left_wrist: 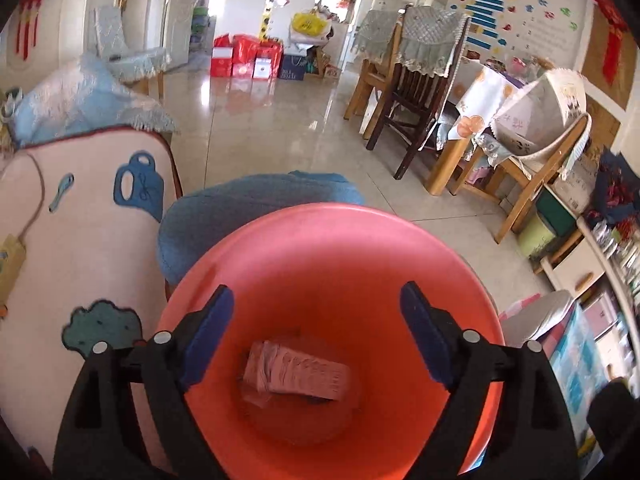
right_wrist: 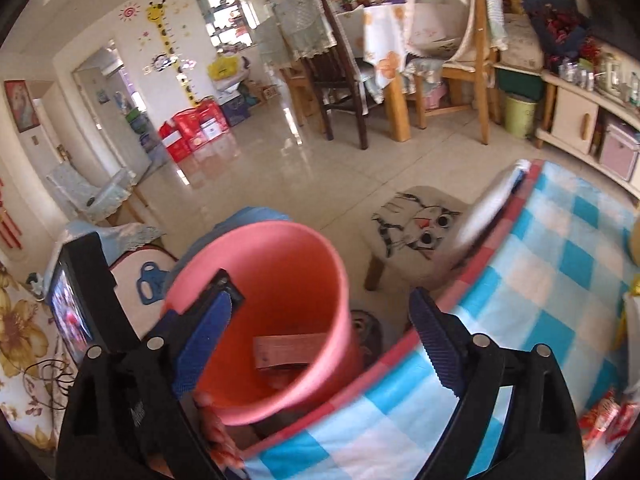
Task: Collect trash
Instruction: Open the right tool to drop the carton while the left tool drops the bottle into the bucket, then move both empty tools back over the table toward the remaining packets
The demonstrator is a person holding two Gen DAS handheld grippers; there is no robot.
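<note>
The left gripper (left_wrist: 316, 316) hangs over the pink bin (left_wrist: 332, 248) with fingers spread wide and empty, likely because the crumpled paper (left_wrist: 298, 372) lies at the bottom, while the right gripper (right_wrist: 320, 320) is also spread, holding nothing.

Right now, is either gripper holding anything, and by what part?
Nothing is held. The left gripper is open above the pink bin, where a crumpled paper lies at the bottom. The right gripper is open too, with nothing between its fingers.
</note>
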